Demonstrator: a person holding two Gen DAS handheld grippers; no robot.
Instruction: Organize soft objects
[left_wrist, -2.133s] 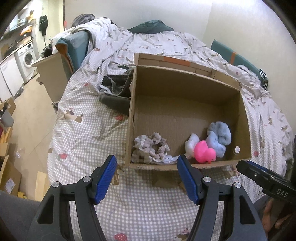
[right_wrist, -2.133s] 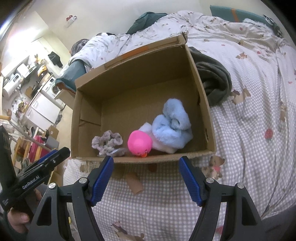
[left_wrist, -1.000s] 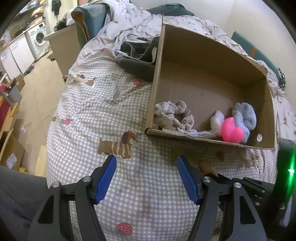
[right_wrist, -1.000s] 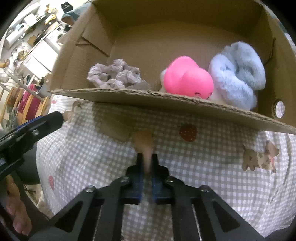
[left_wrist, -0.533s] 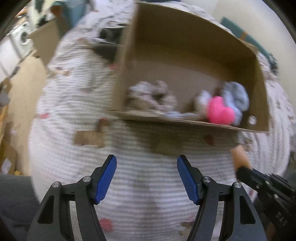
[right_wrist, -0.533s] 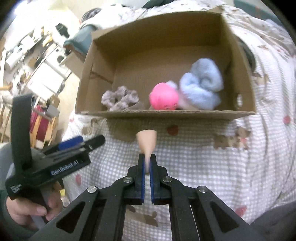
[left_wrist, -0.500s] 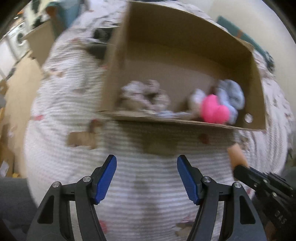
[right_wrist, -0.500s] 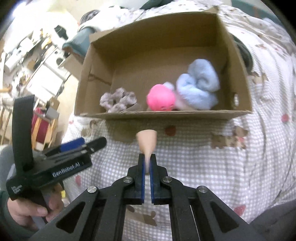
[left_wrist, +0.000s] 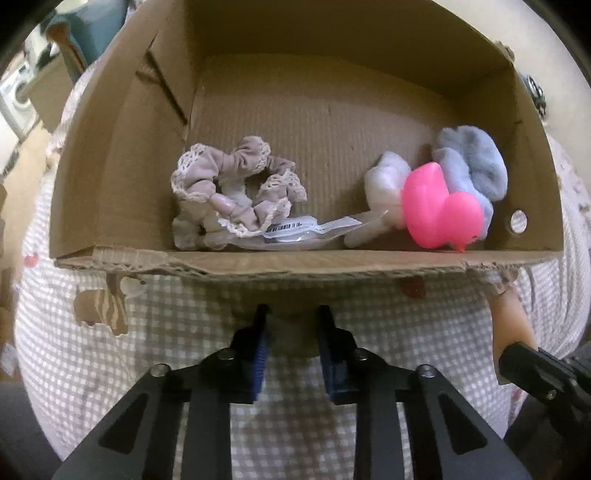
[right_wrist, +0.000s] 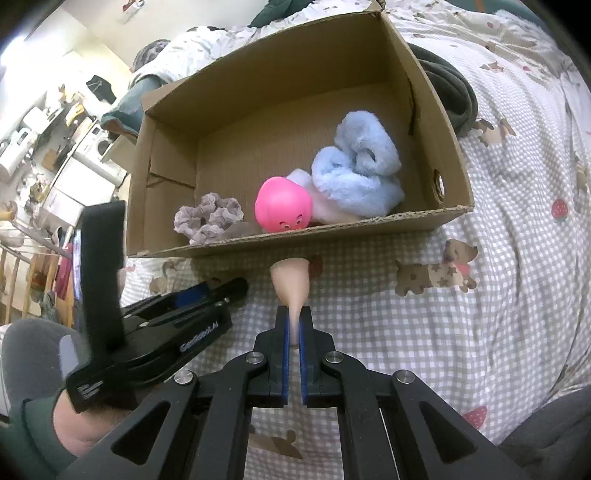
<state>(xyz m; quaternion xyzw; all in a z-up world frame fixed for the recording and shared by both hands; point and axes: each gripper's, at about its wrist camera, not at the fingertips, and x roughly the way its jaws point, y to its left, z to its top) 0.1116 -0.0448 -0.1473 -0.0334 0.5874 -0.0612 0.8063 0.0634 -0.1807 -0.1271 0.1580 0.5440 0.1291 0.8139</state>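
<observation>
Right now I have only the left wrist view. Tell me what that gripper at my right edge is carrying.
Observer: The right gripper is shut on the narrow end of a beige cone, with the wide end pointing toward the box.
Operator: Now report what lies outside the box, past the wall nearest the blue fluffy thing.
Observer: A dark grey cloth lies bunched beside that wall on the bedspread.
</observation>
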